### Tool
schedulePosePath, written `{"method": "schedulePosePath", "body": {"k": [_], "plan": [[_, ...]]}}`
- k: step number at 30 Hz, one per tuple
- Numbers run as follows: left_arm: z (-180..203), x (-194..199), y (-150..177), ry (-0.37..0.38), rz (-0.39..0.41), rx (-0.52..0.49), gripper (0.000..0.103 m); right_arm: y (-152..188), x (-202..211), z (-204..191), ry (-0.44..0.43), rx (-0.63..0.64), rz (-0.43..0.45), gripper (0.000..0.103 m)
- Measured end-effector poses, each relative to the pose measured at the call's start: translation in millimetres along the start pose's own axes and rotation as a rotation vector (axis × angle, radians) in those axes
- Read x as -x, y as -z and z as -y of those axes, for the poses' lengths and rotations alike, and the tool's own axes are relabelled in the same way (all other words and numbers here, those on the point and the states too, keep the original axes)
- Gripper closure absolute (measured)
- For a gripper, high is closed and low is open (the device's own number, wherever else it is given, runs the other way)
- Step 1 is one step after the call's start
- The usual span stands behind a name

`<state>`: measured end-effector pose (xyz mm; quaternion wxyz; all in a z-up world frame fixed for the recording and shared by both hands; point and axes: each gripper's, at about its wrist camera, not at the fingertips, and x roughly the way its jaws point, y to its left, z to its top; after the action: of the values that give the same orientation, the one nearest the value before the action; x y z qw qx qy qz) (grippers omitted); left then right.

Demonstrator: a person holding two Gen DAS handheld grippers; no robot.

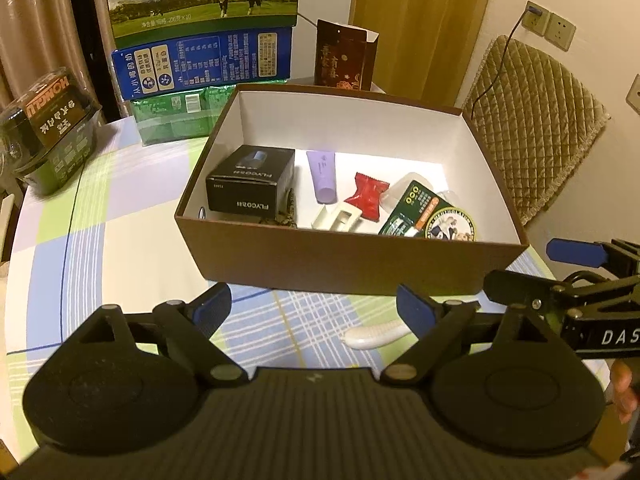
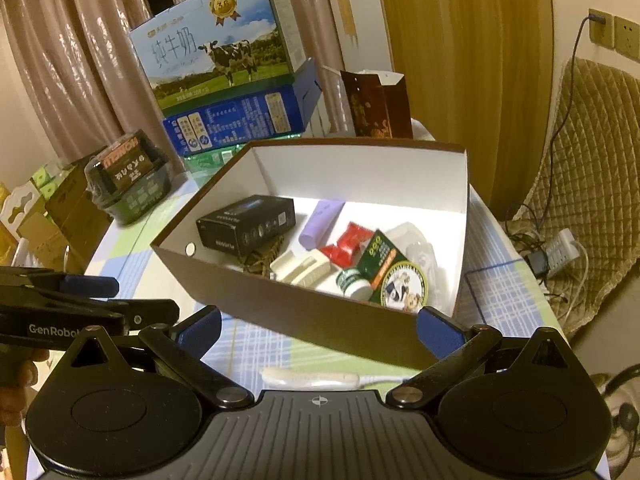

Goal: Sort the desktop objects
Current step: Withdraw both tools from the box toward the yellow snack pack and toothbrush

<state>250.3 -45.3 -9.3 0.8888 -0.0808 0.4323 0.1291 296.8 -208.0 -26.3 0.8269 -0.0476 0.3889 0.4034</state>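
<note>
Brown box (image 1: pixel 348 264) mid-desk (image 1: pixel 100 216), holding black carton (image 1: pixel 250 182), purple tube (image 1: pixel 322 176), red packet (image 1: pixel 368 196). White handle (image 1: pixel 376 334) lies at near edge. Left gripper (image 1: pixel 314 312) and right gripper (image 2: pixel 318 334) fingers spread, empty.

We are seeing left gripper (image 1: pixel 310 306) — matte black body, ribbed grey top plate, two round black discs, silver pivot screws, blue textured pads on fingers (image 1: pixel 212 309). Right gripper (image 2: pixel 318 332) is showing same build — white "GenRobot" and "DAS" lettering is appearing on side bars.
</note>
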Motion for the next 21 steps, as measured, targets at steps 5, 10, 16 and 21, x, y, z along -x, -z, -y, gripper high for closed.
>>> {"method": "schedulePosePath", "body": {"k": [5,10,16,21], "plan": [[4,3,15,-0.002,-0.019,-0.001,0.015,13,3,0,0.003,-0.007,-0.021,0.002],[6,4,28,0.001,-0.040,-0.005,0.015,23,5,-1,0.003,-0.010,-0.041,0.002],[8,6,39,-0.001,-0.056,-0.011,0.015,32,6,-3,0.004,-0.005,-0.060,0.002],[8,5,49,-0.001,-0.075,-0.007,0.015,40,4,-3,0.009,-0.003,-0.081,0.002]]}}
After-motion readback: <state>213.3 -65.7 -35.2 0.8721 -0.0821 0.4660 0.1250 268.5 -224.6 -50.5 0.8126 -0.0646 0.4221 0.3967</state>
